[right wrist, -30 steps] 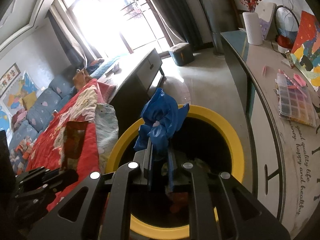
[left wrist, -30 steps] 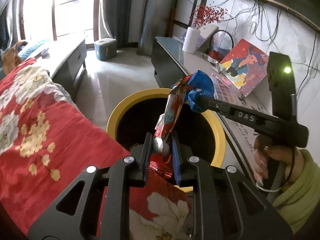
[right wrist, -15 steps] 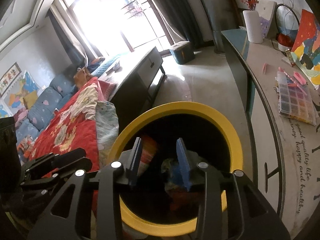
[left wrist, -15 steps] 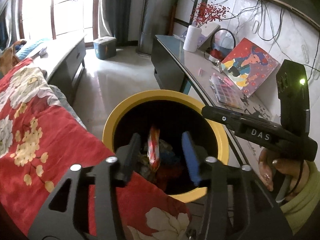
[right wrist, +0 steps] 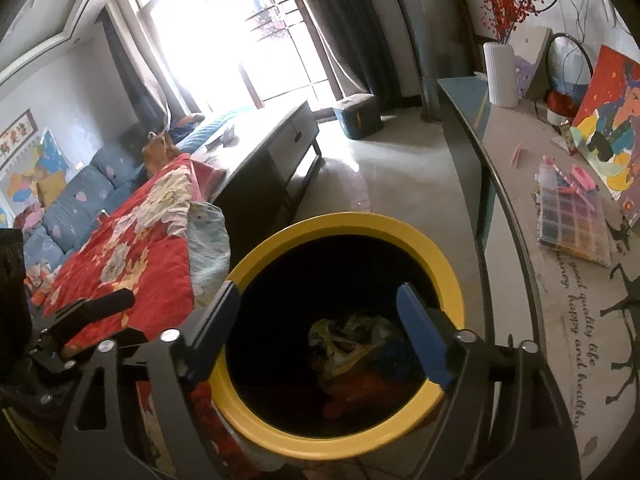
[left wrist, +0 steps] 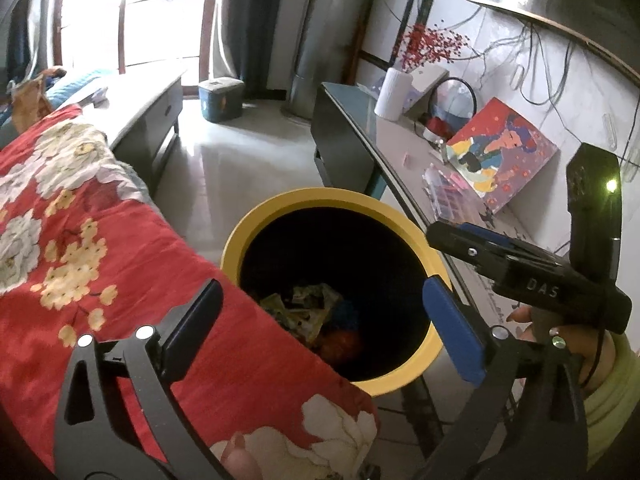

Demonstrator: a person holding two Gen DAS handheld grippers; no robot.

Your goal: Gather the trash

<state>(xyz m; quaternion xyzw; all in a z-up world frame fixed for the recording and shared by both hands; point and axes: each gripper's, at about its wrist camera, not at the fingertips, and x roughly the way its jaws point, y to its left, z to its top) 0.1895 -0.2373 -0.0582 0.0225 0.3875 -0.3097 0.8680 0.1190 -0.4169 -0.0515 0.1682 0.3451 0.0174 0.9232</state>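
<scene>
A round bin with a yellow rim and black inside stands on the floor below both grippers. Crumpled trash lies at its bottom: yellowish wrappers, something red, something blue. My left gripper hangs over the bin, its jaws opening wide with nothing between them. My right gripper is also above the bin mouth, jaws opening and empty. In the left wrist view the right gripper reaches in from the right, held by a hand in a green sleeve.
A red floral blanket lies left of the bin and overlaps its near edge. A long grey table runs along the right with a bead box, a painting and a white vase. Beyond the bin are tiled floor and a low cabinet.
Both grippers opened wide. The red wrapper left the left gripper and the blue bag left the right one; both dropped into the bin.
</scene>
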